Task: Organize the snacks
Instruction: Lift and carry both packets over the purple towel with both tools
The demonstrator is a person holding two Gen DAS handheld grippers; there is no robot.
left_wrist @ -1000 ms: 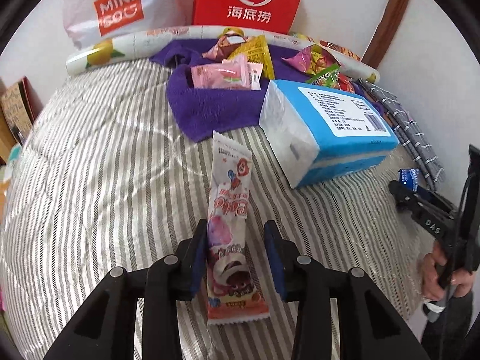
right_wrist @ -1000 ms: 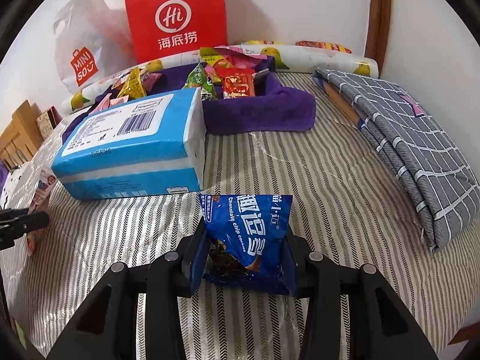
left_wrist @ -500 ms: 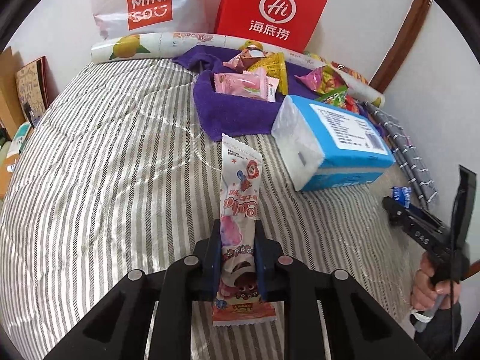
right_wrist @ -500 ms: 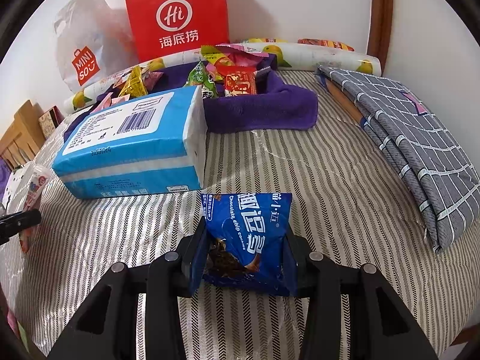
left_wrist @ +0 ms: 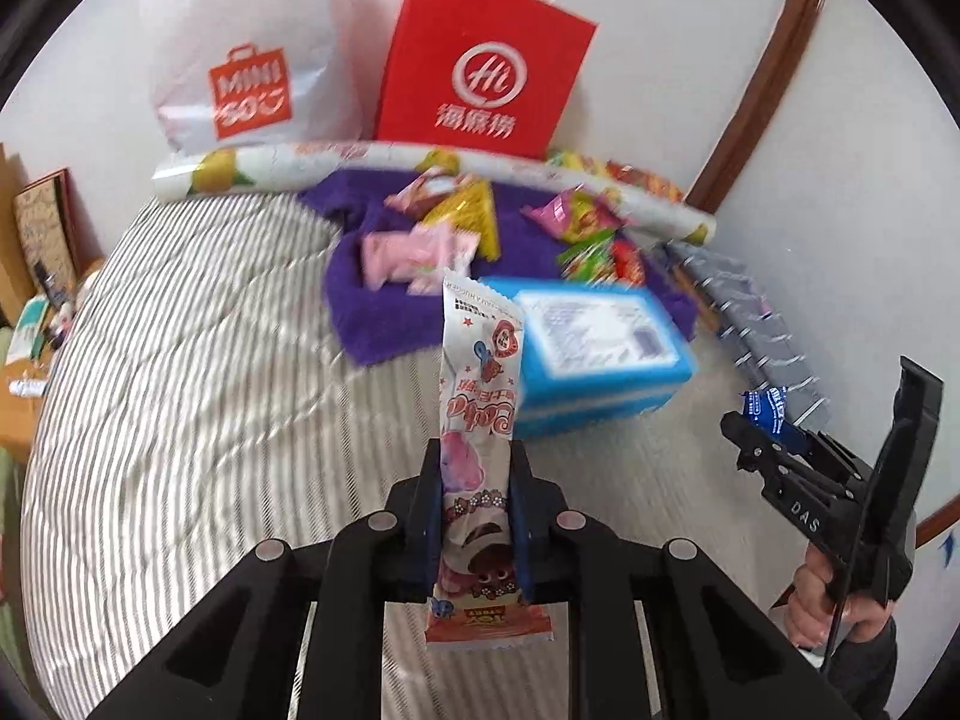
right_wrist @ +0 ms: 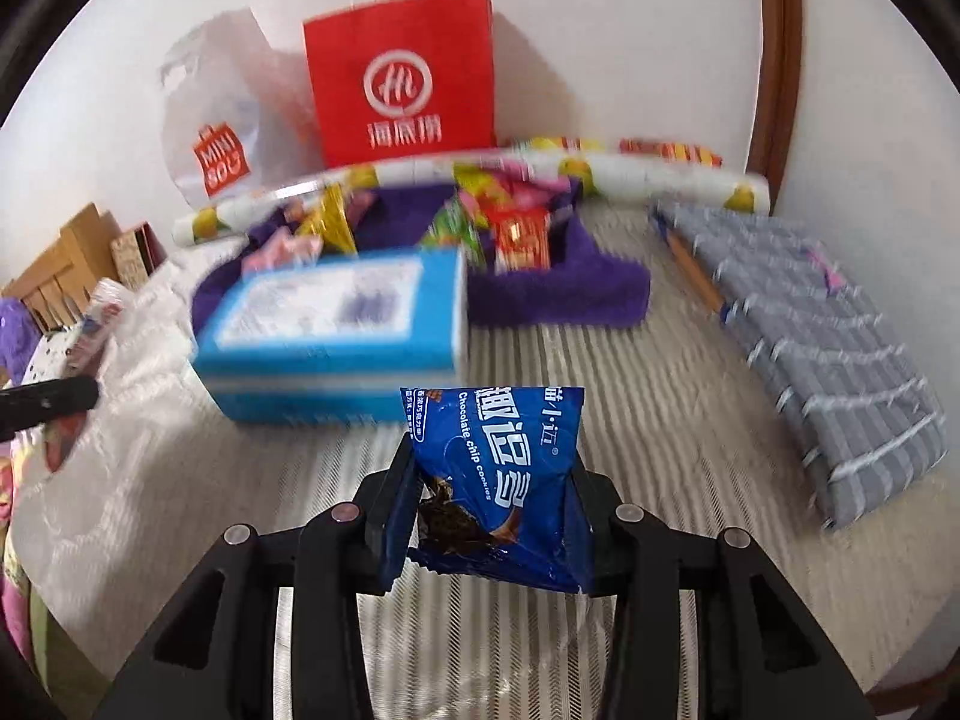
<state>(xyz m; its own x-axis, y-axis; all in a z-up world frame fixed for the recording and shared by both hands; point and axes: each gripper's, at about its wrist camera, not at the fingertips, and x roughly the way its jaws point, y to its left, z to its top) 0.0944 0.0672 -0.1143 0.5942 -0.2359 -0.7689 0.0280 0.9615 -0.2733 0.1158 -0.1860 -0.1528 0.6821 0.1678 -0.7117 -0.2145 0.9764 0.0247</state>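
Left gripper (left_wrist: 474, 516): it was closed on the long pink snack packet (left_wrist: 477, 420), with both jaws pressed on the lower half; the packet stood upright between them, clear of the striped bed cover (left_wrist: 180, 372).
Right gripper (right_wrist: 489, 516): it was clamped on the blue chocolate chip cookie bag (right_wrist: 501, 474), which bulged between the jaws and hung free above the bed cover.
Already sorted: several snacks lay in a purple towel tray (right_wrist: 558, 294) at the far end of the bed, in front of the red paper bag (right_wrist: 402, 96); pink and yellow packets (left_wrist: 438, 234) on one side, green and red ones on the other.
In the way: a blue tissue pack (left_wrist: 600, 348) lay between the two grippers and the tray, touching its near edge.
Progress: I judged the task as well advanced; both last loose snacks were picked up but not yet delivered.
Left to do: to carry both packets over the tissue pack and put them down in the tray, probably each beside similar ones.
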